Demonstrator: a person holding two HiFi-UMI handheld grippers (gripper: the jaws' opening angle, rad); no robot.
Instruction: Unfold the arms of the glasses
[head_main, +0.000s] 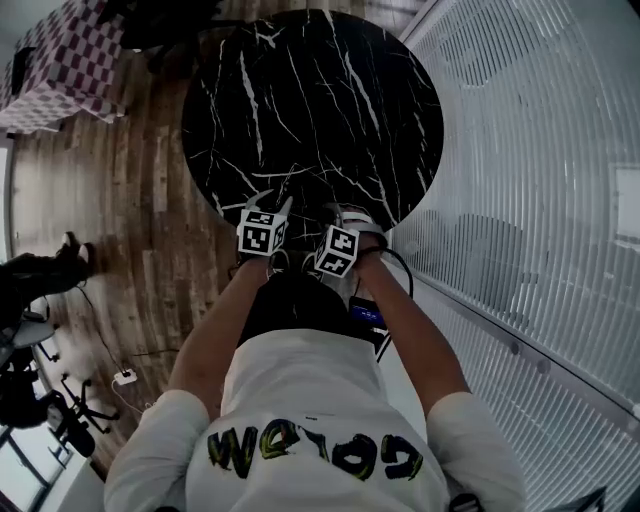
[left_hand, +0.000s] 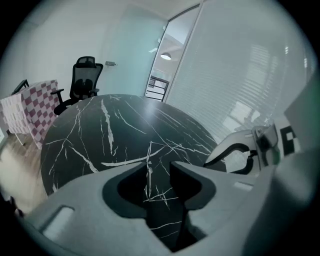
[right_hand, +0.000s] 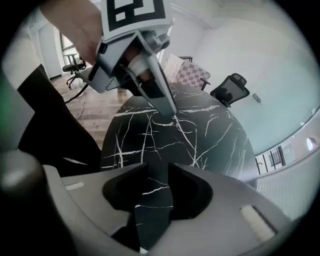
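Note:
No glasses can be made out in any view. The round black marble table (head_main: 320, 90) fills the head view's top. Both grippers hover over its near edge, side by side. My left gripper (head_main: 284, 206) is open; in its own view (left_hand: 160, 167) the veined tabletop (left_hand: 100, 130) shows through the gap. A thin pale line with a small glint (left_hand: 148, 170) lies in that gap; whether it is a vein or a thing I cannot tell. My right gripper (head_main: 345, 213) is open too (right_hand: 158, 167), with only the tabletop (right_hand: 210, 135) between its jaws. The left gripper (right_hand: 173, 115) points down just ahead of it.
A white slatted glass wall (head_main: 540, 200) runs close along the table's right. A checkered cloth (head_main: 70, 60) and a black office chair (left_hand: 82, 80) stand beyond the far left of the table. Wooden floor (head_main: 130, 220) lies to the left, with cables and chair bases.

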